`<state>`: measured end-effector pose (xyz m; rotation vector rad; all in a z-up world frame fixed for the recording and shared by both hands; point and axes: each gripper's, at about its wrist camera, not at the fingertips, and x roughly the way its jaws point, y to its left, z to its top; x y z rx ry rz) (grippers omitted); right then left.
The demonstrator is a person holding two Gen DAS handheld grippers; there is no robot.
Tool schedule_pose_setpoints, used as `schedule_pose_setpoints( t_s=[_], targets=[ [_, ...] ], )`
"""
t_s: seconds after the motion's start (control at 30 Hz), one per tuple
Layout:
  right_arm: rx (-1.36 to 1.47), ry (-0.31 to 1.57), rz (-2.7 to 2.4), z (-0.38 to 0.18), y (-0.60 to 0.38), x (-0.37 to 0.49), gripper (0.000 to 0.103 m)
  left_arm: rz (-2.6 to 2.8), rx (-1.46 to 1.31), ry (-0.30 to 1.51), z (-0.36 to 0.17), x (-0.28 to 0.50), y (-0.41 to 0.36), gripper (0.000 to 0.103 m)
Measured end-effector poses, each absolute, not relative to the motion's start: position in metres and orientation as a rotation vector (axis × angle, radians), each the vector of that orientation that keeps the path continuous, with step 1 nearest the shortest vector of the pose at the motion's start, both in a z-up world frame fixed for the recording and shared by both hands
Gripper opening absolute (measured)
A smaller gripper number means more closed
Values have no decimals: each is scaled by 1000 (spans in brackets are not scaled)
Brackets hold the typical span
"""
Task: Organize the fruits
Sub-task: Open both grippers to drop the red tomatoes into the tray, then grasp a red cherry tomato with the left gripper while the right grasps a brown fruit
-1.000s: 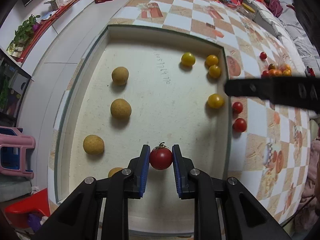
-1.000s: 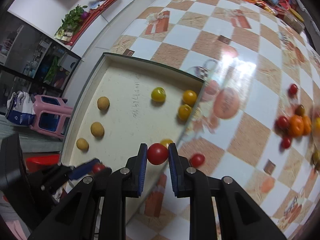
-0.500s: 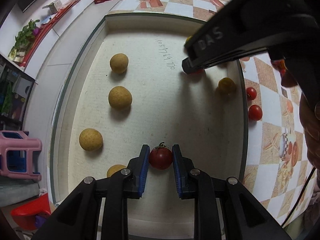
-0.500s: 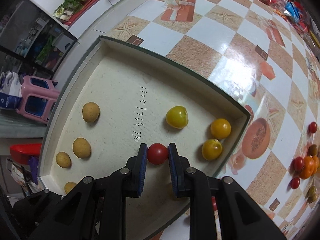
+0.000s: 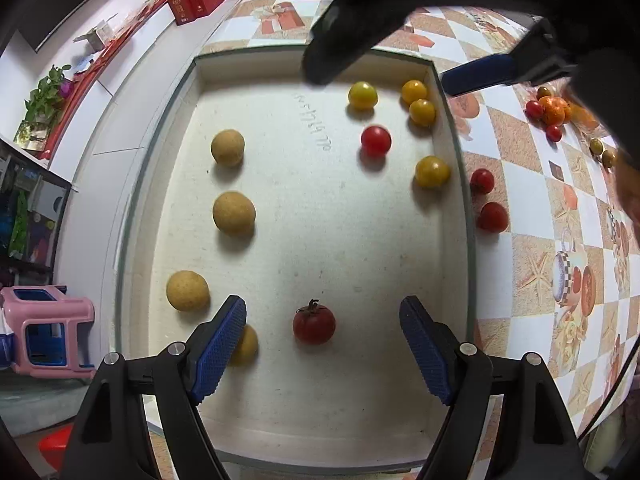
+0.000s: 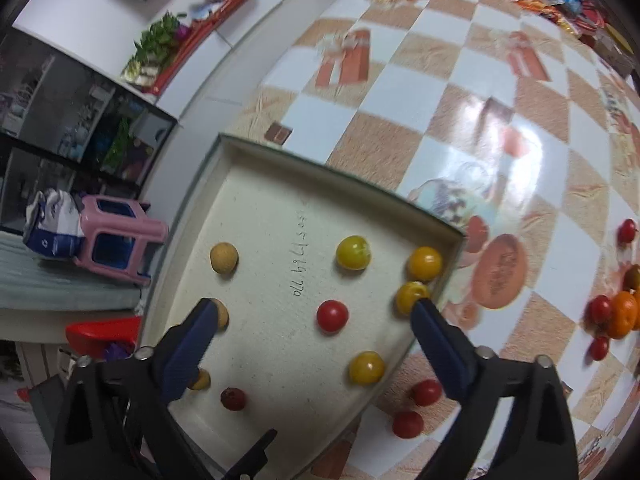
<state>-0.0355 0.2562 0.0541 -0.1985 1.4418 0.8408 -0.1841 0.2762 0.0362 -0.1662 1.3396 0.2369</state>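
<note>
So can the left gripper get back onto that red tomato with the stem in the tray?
Probably yes: the left gripper is open, its jaws stand either side of the stemmed tomato, with nothing between them; the tan fruit sits outside.

Checkered counter [image 5: 532, 216] carries shallow tray [image 5: 466, 200]; two red tomatoes [image 5: 493, 217] at tray's 3 o'clock, fruit cluster [image 5: 552, 110] toward 2 o'clock.

Fruits [image 5: 314, 322] in tray [image 5: 336, 436] (others beside).

My left gripper [image 5: 322, 344] and right gripper [image 6: 310, 346] share one build: matte black angular arms, silver screw heads at the joints, blue knurled finger pads [image 5: 218, 352].
</note>
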Motion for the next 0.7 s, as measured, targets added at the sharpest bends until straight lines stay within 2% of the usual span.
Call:
schedule_pose_setpoints(
  t_s=[0.3,0.53,0.7],
  targets=[
    [-83,1407,643,72,152,-25,102,202,-86,1324,66,-159,240,80],
    [-15,1441,406,61,35,-26,102,105,-63,1283,96,-119,195,80],
    [29,1447,236,52,-50,-22,102,37,-80,1270,100,-77,160,80]
  ],
)
